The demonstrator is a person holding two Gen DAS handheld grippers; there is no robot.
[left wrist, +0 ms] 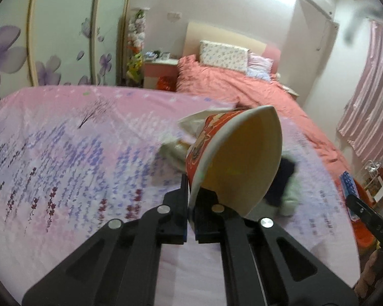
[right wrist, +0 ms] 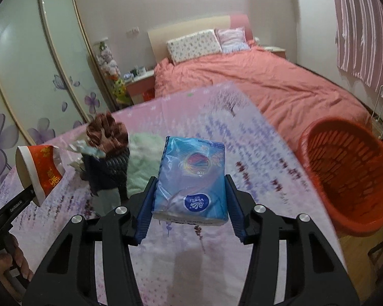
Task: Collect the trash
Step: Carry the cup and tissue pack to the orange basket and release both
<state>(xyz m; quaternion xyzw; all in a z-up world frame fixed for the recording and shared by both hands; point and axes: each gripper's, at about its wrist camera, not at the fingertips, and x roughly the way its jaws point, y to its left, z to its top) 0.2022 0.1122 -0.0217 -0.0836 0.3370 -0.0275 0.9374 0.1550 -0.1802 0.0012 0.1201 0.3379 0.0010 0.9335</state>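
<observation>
Broadly, we saw the pink lavender-print counter fill the lower half of both views, with the salmon-covered bed behind it in the upper middle. At the right edge of the right wrist view an orange basket stood beside the counter, on the floor. Left of centre in that view we found a heap of cloth on the counter, mint, dark and brown pieces together, too blurred for us to separate. Our right tool held a blue tissue pack between its blue pads, low in the middle of the frame, lifted clear of the counter. Our left tool was pinched narrow on the rim wall of a red paper cup, squashed to a pointed oval, just right of centre in the left wrist view, above the counter. Behind it lay crumpled white paper.
</observation>
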